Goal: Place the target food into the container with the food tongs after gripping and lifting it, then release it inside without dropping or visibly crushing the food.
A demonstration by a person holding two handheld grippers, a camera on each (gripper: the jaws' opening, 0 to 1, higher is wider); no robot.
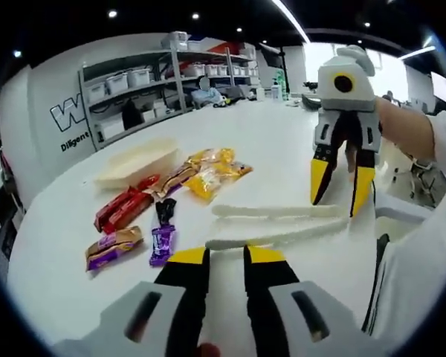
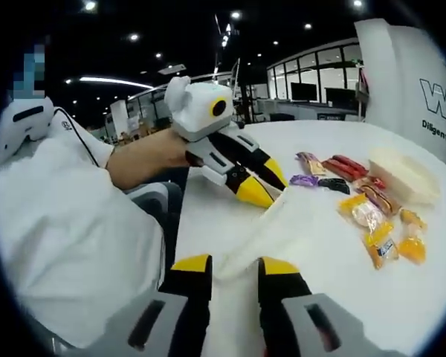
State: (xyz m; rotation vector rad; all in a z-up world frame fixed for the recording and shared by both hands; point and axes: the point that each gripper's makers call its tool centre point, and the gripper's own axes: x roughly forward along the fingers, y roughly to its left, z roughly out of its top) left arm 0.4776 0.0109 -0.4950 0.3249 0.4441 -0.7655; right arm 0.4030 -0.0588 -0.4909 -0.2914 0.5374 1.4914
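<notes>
White food tongs [image 1: 276,224] lie flat on the white table [image 1: 282,141], their two arms meeting at the far end. My left gripper [image 1: 226,256] is open, and the loose tip of one tong arm lies just ahead of its gap. My right gripper [image 1: 340,199] hangs open over the joined end, one jaw on either side. In the right gripper view the tongs [image 2: 282,223] run from my right gripper [image 2: 235,265] to my left gripper [image 2: 264,183]. Wrapped snacks lie beyond: red packets [image 1: 123,208], yellow packets [image 1: 209,175], a purple packet [image 1: 162,244]. A cream tray container [image 1: 137,162] sits behind them.
A brown-and-purple packet [image 1: 113,248] and a black one [image 1: 165,208] lie among the snacks. Grey shelving with bins [image 1: 156,82] stands past the table's far edge. A person's white sleeve [image 2: 74,223] and hand [image 2: 145,160] hold the left gripper.
</notes>
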